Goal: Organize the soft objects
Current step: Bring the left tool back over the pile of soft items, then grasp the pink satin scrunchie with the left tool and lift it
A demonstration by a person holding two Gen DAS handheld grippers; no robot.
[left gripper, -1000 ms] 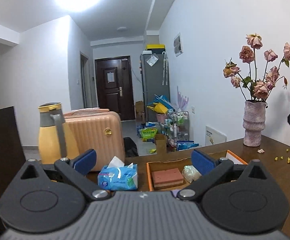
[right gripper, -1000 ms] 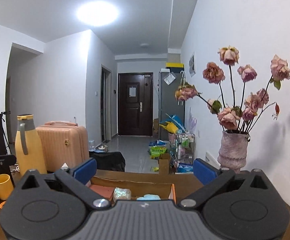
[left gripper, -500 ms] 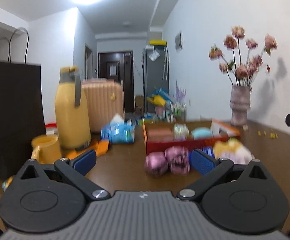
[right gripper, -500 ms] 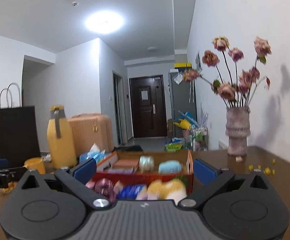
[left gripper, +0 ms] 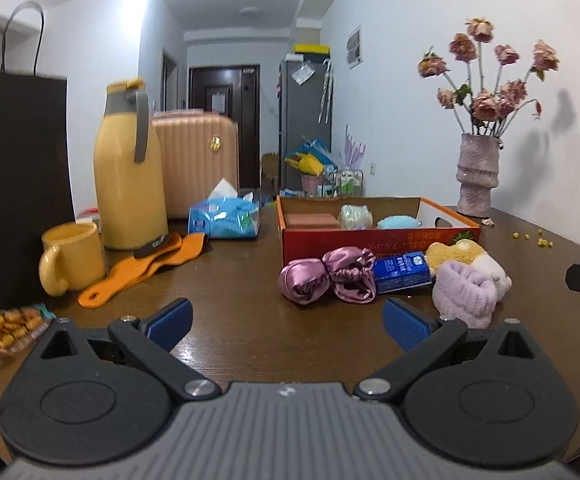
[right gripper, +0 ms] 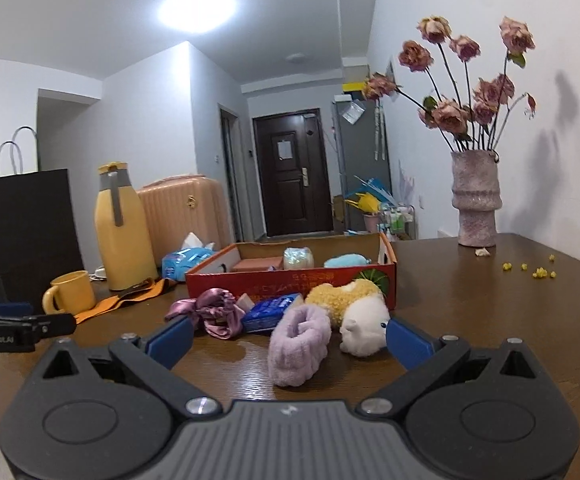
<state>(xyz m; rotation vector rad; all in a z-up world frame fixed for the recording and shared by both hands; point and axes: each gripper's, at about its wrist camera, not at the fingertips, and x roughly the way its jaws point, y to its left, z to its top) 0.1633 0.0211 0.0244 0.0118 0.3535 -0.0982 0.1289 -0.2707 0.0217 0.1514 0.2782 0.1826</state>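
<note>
An orange-red cardboard box (left gripper: 378,238) (right gripper: 290,280) stands on the brown table and holds a pink sponge, a pale ball and a blue soft item. In front of it lie pink satin scrunchies (left gripper: 326,276) (right gripper: 210,312), a blue tissue pack (left gripper: 400,272) (right gripper: 268,312), a lilac fluffy band (left gripper: 464,292) (right gripper: 298,344) and a yellow-white plush (left gripper: 468,258) (right gripper: 354,308). My left gripper (left gripper: 288,322) is open and empty, short of the scrunchies. My right gripper (right gripper: 290,338) is open and empty, with the lilac band just ahead between its fingers.
On the left stand a yellow flask (left gripper: 128,168), a yellow mug (left gripper: 72,258), an orange strap (left gripper: 146,268), a blue wipes pack (left gripper: 226,220) and a black paper bag (left gripper: 14,184). A snack packet (left gripper: 12,326) lies near left. A vase of dried roses (right gripper: 476,196) stands far right.
Both grippers have pulled back and lowered toward the table's near side. The loose soft items in front of the box have come into view. Both stay open.
</note>
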